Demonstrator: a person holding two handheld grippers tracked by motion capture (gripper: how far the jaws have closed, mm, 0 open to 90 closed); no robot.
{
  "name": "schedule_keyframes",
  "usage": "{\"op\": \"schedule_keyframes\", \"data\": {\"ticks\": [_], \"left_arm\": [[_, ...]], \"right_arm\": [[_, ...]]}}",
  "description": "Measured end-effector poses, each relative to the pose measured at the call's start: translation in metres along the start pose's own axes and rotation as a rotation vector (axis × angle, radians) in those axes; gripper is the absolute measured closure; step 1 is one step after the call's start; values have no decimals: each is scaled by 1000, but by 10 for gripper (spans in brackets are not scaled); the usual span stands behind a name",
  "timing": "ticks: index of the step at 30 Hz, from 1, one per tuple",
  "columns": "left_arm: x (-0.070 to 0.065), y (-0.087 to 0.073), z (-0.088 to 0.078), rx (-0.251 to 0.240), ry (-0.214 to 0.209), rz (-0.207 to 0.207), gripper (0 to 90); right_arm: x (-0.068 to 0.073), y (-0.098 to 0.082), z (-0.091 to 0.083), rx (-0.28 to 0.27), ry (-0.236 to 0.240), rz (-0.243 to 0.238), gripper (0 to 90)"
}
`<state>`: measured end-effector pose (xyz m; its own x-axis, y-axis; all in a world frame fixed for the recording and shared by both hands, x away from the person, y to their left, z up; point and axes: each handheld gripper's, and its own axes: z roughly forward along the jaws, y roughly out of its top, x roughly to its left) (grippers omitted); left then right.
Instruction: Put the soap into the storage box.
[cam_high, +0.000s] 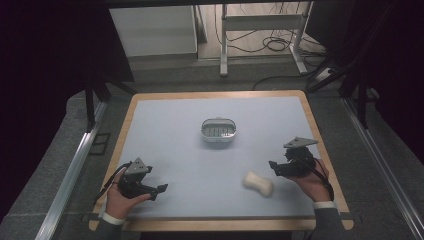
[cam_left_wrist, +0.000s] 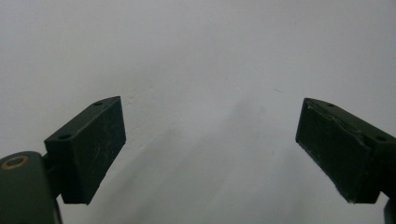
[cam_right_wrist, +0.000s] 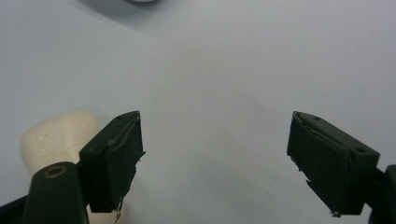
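Both hand-held grippers, left (cam_high: 161, 189) and right (cam_high: 272, 165), hover wide and empty over the pale tabletop (cam_high: 175, 135). Near-right lies a cream, bone-shaped soap bar (cam_high: 258, 183), likely stiff and slippery; its narrow waist looks best to hold. Farther off sits a white dish (cam_high: 218, 130).

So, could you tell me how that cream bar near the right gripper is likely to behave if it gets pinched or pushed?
The cream bar looks like moulded soap, so probably rigid rather than floppy. Its smooth, rounded surface may slip between the jaws of the right gripper, which stand open. It lies flat on the table, so a push would more likely slide it than roll it.
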<state>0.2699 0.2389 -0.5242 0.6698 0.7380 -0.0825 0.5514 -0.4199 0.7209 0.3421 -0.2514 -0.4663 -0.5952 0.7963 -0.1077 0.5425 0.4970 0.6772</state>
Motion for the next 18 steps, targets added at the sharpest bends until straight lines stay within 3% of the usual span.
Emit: {"op": "schedule_keyframes", "data": {"ticks": [6,12,18], "left_arm": [[0,0,0,4,1,3,88],[0,0,1,5,0,4,88],[0,0,1,9,0,8,88]], "right_arm": [[16,8,1,54,33,-62,187],[23,10,2,74,23,-89,183],[33,13,0,104,76,-122,194]]}}
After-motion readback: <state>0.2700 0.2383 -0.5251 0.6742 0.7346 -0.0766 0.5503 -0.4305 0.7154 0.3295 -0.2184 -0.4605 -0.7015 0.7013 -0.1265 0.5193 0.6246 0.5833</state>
